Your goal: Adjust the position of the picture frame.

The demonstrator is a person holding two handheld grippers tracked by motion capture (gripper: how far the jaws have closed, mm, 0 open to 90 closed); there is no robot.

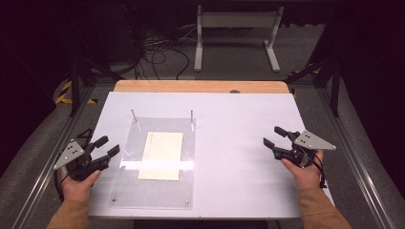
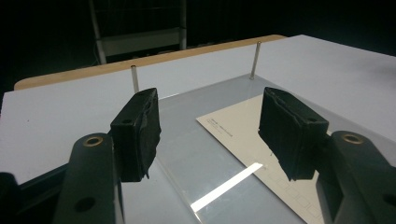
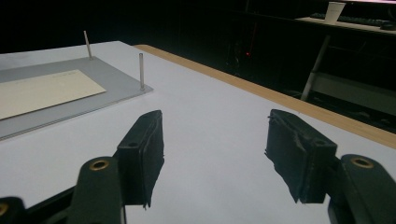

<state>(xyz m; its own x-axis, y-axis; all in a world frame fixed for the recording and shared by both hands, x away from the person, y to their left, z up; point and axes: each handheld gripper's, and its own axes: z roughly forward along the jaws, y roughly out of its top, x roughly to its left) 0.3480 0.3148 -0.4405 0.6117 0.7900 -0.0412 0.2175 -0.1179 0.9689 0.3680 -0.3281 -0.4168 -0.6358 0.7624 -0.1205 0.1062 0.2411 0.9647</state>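
We hold the left gripper (image 1: 108, 145) beside the clear plate (image 1: 157, 191), jaws spread; the right gripper (image 1: 274, 136), well apart, also spread, both empty.

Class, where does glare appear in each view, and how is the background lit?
High view: a bright glare band crosses the clear acrylic plate and cream paper sheet; surroundings dark. Left gripper view: the same streak on the plate. Right gripper view: no glare, background nearly black.

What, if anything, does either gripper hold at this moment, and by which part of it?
Nothing is held. The left gripper and the right gripper both stand open with empty jaws, either side of the clear plate bearing the cream sheet.
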